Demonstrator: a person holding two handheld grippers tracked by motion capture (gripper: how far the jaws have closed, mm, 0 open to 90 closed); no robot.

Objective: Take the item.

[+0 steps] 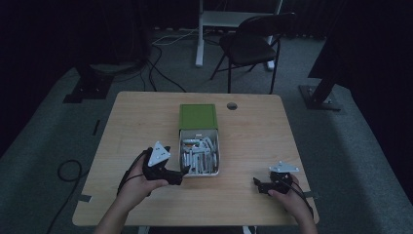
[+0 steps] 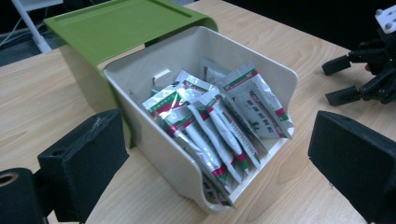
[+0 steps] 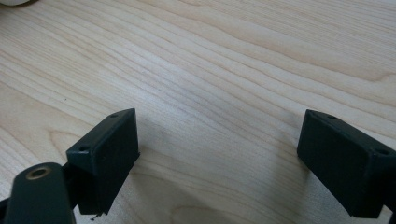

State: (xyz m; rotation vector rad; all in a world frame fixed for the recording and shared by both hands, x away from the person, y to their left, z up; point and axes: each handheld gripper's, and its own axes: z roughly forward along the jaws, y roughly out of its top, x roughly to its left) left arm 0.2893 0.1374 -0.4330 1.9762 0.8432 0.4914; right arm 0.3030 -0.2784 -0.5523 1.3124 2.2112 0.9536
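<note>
At the bottom of the high view the person's two hands rest low over the near edge of the worktop (image 1: pixel 146 117), each holding a tool. The left tool (image 1: pixel 182 174), lower left of centre in that frame, has its jaws spread and empty and points at the near corner of the white bin (image 1: pixel 217 161), probably lined up to reach in for a sachet. The right tool (image 1: pixel 258 185), at lower right, sits well apart from the bin with jaws also spread and nothing between them; it looks parked, waiting its turn. The right gripper view confirms this, showing bare wood grain between its two black jaws. The left gripper view gives what the high view blurs: the sachets (image 2: pixel 219 126) are silver packets with red and green bands, standing on edge and leaning toward the bin's low front lip, easy to pinch from above. Beyond, the bin slides out of a green sleeve (image 1: pixel 197 116) at frame centre. Farther off, a dark chair (image 1: pixel 251 46) stands on the floor.
</note>
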